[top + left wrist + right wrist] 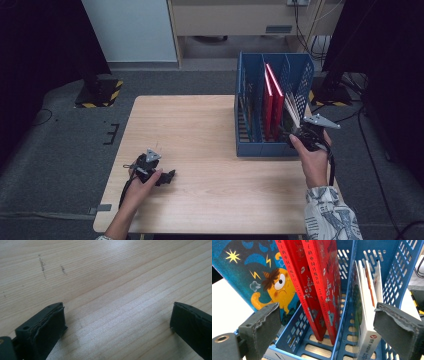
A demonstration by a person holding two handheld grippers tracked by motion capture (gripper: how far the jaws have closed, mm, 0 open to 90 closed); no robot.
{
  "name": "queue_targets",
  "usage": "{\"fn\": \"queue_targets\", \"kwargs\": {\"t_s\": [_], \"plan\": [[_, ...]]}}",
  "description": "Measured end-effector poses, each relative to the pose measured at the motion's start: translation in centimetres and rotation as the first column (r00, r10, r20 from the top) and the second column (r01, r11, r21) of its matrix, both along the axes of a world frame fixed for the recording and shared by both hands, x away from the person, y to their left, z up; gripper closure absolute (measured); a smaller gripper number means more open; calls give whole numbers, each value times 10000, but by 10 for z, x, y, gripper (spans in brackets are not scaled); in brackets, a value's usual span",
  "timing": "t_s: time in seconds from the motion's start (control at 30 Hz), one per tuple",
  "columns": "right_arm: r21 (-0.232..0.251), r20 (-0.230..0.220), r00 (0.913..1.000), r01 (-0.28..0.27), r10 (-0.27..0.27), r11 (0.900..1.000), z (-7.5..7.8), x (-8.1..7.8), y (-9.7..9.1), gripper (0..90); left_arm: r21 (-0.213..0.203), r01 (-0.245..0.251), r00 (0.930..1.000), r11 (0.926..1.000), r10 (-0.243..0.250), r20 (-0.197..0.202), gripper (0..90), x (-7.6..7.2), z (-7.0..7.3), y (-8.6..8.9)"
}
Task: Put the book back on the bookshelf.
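Observation:
A blue slotted rack (250, 147) stands on the right half of the wooden table (200, 130). Two red books (272, 100) lean in its middle slot. In the right gripper view the red books (317, 285) stand between a blue picture book (262, 270) with a yellow monster on its cover and a white book (367, 322) in the slot to their right. My right gripper (295, 136) is at the rack's front right corner, open (328, 312), its jaws wide and pressing on nothing. My left gripper (170, 176) lies low over the table's front left, open (117, 312) over bare wood.
The rack's mesh wall (404, 270) rises close beside the right jaw. A black stand with yellow striped feet (97, 92) is on the floor beyond the table's far left corner. Cables (350, 115) run along the floor at the right.

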State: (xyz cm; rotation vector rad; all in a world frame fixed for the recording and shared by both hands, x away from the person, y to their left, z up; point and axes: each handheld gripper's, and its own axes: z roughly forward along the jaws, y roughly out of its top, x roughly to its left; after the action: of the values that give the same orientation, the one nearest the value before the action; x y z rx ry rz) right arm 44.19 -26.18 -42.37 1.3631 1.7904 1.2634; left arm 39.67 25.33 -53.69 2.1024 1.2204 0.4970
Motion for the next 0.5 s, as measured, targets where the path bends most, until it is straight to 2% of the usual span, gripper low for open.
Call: {"fn": "queue_targets", "kwargs": {"t_s": [0.5], "plan": [[-180,-26,9995,-323,323,9993,4,-8,4,74,2,-1,10000,10000,1,-2,0,0,0,0]]}}
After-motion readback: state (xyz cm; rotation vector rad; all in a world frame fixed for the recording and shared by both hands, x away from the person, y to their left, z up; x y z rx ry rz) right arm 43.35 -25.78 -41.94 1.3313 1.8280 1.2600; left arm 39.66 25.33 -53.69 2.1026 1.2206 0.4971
